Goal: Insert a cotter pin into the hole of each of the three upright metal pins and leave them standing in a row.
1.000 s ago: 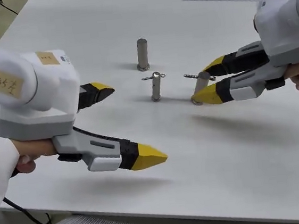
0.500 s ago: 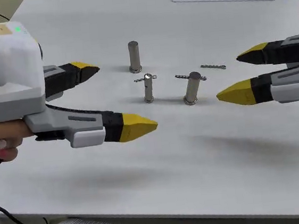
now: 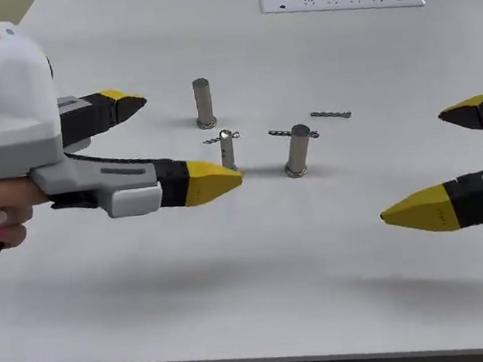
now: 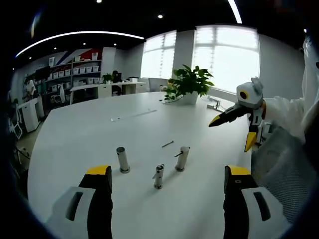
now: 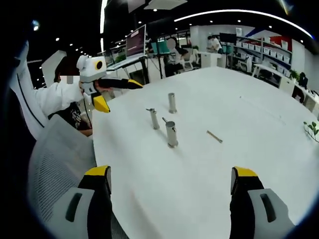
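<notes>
Left tongs (image 3: 185,137) hover spread and empty just beside the pins; right tongs (image 3: 413,165), also spread and empty, hang well apart from them. On the white counter (image 3: 259,265) three pins stand upright: the middle pin (image 3: 227,150) and right pin (image 3: 295,151) each carry a cotter pin through the top, and the far pin (image 3: 204,103) is bare. One loose cotter pin (image 3: 331,115) lies flat near the right pin.

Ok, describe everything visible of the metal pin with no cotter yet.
The bare metal pin is a grey, steel-looking cylinder with a wider flange at its foot. It stands upright on the white table, set back alone in the head view. No cotter pin crosses its top; its hole cannot be made out. Only the table touches it.
</notes>
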